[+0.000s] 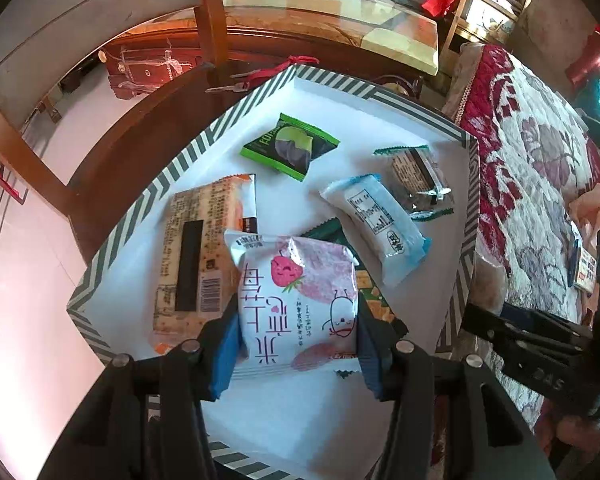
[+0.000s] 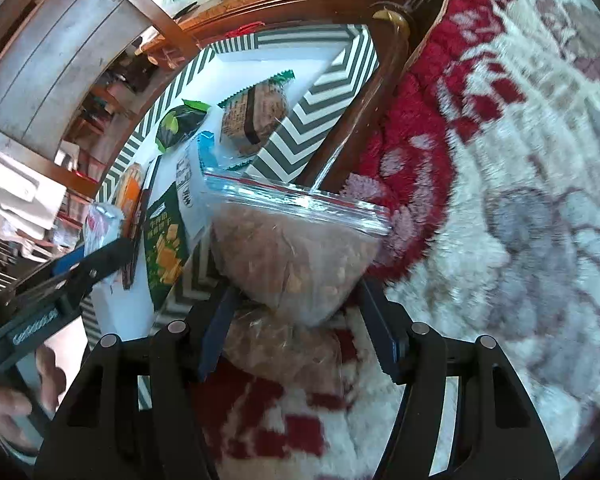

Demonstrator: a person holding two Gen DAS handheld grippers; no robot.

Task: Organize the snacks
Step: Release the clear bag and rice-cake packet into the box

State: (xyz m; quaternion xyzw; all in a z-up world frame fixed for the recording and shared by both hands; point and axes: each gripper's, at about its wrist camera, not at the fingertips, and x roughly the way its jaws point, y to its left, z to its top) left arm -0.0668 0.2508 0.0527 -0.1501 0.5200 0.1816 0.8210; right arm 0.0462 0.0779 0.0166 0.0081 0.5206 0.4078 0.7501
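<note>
My left gripper [image 1: 296,336] is shut on a pink and white strawberry snack packet [image 1: 296,300] and holds it over the white box with a striped rim [image 1: 112,240]. In the box lie an orange cracker pack [image 1: 200,252], a green packet [image 1: 290,146], a light blue packet [image 1: 376,224], a clear brown-cake packet [image 1: 420,178] and a dark green cracker pack [image 1: 374,300] under the held one. My right gripper [image 2: 296,312] is shut on a clear zip bag of brown snacks [image 2: 296,248], held over the red and white blanket [image 2: 500,200] beside the box [image 2: 308,120].
A second bag of brown snacks [image 2: 284,348] lies on the blanket under the held one. The box sits on a dark wooden chair seat [image 1: 140,140]. A glass-topped cabinet [image 1: 320,12] stands behind. The left gripper shows in the right wrist view [image 2: 80,268].
</note>
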